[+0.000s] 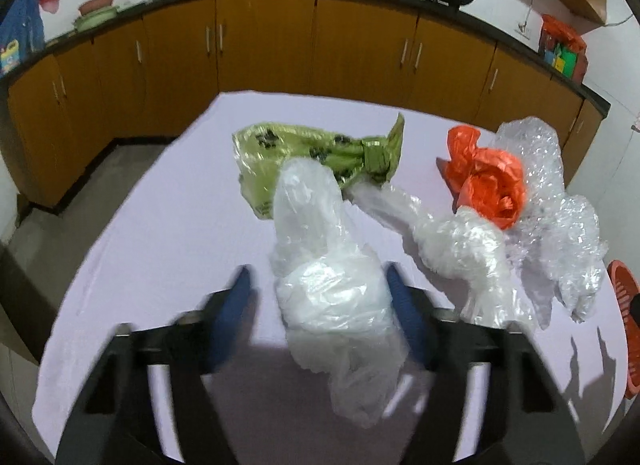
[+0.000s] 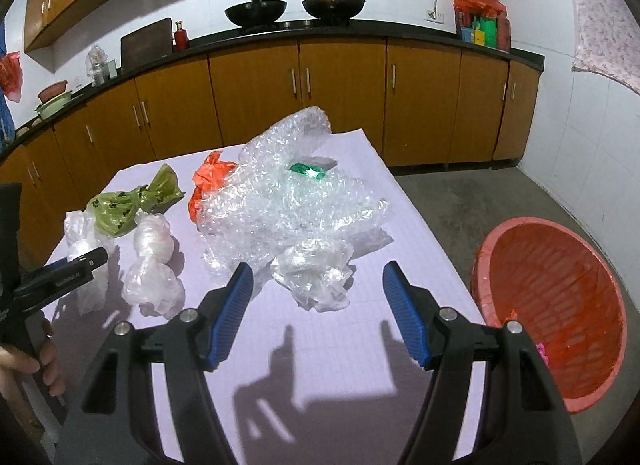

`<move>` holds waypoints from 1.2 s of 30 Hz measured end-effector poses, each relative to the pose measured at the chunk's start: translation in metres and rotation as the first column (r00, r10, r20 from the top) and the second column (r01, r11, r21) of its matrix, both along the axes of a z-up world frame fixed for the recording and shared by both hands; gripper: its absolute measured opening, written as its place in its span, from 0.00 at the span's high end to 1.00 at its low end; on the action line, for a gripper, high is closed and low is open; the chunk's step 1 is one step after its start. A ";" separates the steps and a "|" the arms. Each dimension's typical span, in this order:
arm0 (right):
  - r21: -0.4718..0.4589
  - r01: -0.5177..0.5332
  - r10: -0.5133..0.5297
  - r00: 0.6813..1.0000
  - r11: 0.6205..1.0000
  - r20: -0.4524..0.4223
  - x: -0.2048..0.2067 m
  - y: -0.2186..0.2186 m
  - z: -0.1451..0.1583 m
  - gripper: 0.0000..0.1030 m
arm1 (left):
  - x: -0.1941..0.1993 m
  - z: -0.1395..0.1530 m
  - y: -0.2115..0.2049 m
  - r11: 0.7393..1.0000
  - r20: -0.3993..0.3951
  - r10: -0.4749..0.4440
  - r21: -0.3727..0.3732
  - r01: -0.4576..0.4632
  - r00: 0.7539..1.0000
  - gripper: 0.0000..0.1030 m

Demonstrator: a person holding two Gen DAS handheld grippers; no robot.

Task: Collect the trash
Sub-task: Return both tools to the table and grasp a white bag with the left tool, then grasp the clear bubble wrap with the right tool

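Almost nothing legible appeared in either view. The only lettering stood on the side of the left gripper's black plastic finger (image 2: 76,271), seen at about nine o'clock in the right wrist view: a short white brand-like word, too small and blurred to spell out. The knotted green plastic bag (image 1: 316,149), at about twelve o'clock from the centre of the left wrist view, bore dark printed blotches that could not be read as letters. The colourful boxes (image 2: 478,31) on the counter at one o'clock showed no readable print.
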State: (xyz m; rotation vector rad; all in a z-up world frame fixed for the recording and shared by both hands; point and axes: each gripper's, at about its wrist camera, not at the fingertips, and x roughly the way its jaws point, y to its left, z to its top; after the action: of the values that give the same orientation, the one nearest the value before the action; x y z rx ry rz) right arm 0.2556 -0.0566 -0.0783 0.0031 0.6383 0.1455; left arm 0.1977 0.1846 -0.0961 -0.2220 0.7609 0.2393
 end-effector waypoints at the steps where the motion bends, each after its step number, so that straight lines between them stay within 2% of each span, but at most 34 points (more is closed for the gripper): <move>1: 0.004 0.002 -0.002 1.000 1.000 -0.002 0.002 0.000 -0.001 0.36 | 0.002 -0.001 0.003 1.000 -0.005 -0.002 -0.009 0.002 1.000 0.57; 5: 0.038 0.002 -0.002 1.000 0.999 -0.012 0.011 0.005 -0.001 0.36 | -0.008 0.001 0.010 1.000 0.023 -0.005 -0.021 0.005 1.000 0.67; 9: 0.054 -0.017 0.017 1.000 0.998 -0.009 0.024 0.020 0.001 0.36 | -0.017 0.008 0.017 1.000 0.059 0.001 -0.021 0.000 0.998 0.68; 13: 0.044 -0.038 0.038 0.999 0.998 -0.009 0.039 0.045 0.000 0.28 | -0.025 0.017 0.025 1.000 0.085 0.018 -0.008 -0.017 0.996 0.68; 19: -0.042 -0.014 0.013 1.000 0.999 -0.024 0.063 0.082 -0.011 0.26 | -0.030 0.023 0.030 0.999 0.096 0.028 0.014 -0.030 0.995 0.68; 21: -0.060 0.002 -0.005 0.999 0.998 -0.039 0.070 0.084 -0.015 0.37 | -0.030 0.023 0.030 0.999 0.097 0.030 0.014 -0.031 0.995 0.68; 23: -0.052 -0.008 0.004 0.997 0.999 -0.079 0.075 0.083 -0.019 0.80 | -0.031 0.024 0.030 0.999 0.098 0.030 0.018 -0.032 0.995 0.68; 24: -0.037 -0.016 0.012 0.996 0.999 -0.093 0.076 0.080 -0.020 0.86 | -0.031 0.024 0.030 0.999 0.099 0.030 0.018 -0.032 0.995 0.68; 28: -0.004 -0.022 0.022 0.999 1.000 -0.048 0.063 0.069 -0.012 0.91 | -0.033 0.028 0.026 0.999 0.111 0.029 0.015 -0.031 0.993 0.68; 36: 0.102 -0.053 0.042 0.994 0.993 0.101 0.018 0.033 0.037 0.91 | -0.041 0.042 0.013 1.000 0.146 0.004 0.013 -0.005 0.989 0.68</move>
State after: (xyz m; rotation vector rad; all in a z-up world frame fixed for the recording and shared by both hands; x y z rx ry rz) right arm 0.2733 -0.0238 -0.0412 0.0817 0.5313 0.2237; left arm 0.1566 0.1979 -0.0545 -0.2266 0.6134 0.2296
